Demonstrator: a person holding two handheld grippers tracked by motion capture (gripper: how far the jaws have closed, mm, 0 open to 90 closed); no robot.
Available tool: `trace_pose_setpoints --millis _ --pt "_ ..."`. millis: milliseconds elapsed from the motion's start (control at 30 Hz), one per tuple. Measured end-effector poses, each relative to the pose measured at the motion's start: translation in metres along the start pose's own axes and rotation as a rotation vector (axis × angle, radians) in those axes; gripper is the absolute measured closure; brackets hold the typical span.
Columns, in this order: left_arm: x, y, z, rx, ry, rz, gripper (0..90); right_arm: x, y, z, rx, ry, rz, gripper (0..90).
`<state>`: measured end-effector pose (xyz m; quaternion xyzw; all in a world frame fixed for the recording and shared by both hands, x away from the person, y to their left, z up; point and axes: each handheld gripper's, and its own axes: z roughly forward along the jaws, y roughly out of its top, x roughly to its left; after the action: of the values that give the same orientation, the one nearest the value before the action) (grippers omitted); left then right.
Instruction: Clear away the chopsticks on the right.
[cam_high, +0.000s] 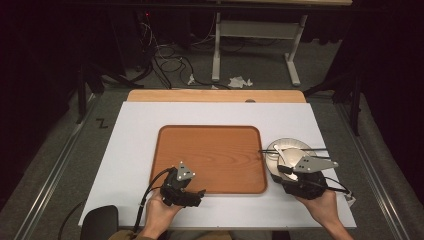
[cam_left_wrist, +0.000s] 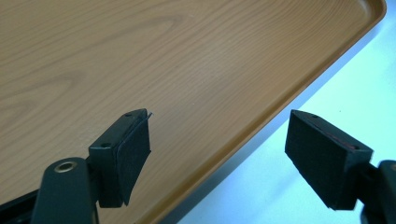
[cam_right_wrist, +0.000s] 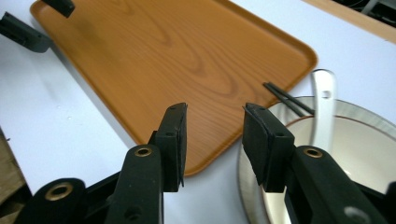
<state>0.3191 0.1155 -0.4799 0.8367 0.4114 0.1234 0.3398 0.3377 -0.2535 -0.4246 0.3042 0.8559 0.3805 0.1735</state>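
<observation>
Here, tray (cam_high: 210, 150), bowl (cam_high: 272, 160), perhaps chopsticks (cam_high: 292, 149)

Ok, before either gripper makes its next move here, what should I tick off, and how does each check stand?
1. Left gripper open: ok, jaws wide apart, nothing between them.
2. Right gripper open: ok, a narrower gap, nothing held.
3. Tray free to take things: ok, bare wood surface.
4. Left gripper placed at the tray: ok, its jaws straddle the tray's near rim.
5. Plate and bowl reachable: ok, right of the tray, just ahead of the right gripper.
6. Chopsticks and spoon steady on the bowl: cannot tell; the chopsticks' tips overhang the tray's edge.
</observation>
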Motion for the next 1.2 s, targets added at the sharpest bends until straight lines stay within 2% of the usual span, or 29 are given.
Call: trace_pose_setpoints --millis 167,400,467,633,667,733,867,1033,1200 --pt "0.000 0.000 0.001 0.009 0.000 -0.001 22.4 -0.010 0.001 -0.008 0.001 -0.036 -0.002 60.7" --pt "0.000 -0.001 0.001 0.005 0.004 -0.011 22.4 -0.024 0.004 -0.018 0.020 -0.074 -0.044 61.7" --pt "0.000 -0.002 0.000 0.005 0.007 -0.005 22.4 -0.031 0.006 -0.022 0.021 -0.089 -0.043 62.5" --pt "0.002 -0.004 -0.003 0.000 0.012 -0.021 22.3 -0.053 0.010 -0.033 0.019 -0.129 -0.026 63.2" --pt "0.002 -0.004 -0.003 0.001 0.014 -0.023 22.3 -0.058 0.011 -0.034 0.013 -0.124 -0.021 63.2" --pt "0.002 -0.005 -0.004 0.001 0.018 -0.025 22.3 -0.068 0.010 -0.035 0.001 -0.116 0.004 63.6" --pt "0.004 -0.008 -0.007 -0.004 0.029 -0.040 22.3 -0.088 0.008 -0.031 0.016 -0.139 0.021 66.5" --pt "0.005 -0.011 -0.009 0.003 0.039 -0.054 22.3 -0.110 0.003 -0.021 0.074 -0.163 0.046 67.2" --pt "0.007 -0.016 -0.014 -0.004 0.052 -0.076 22.2 -0.134 -0.005 -0.006 0.168 -0.180 0.082 68.1"
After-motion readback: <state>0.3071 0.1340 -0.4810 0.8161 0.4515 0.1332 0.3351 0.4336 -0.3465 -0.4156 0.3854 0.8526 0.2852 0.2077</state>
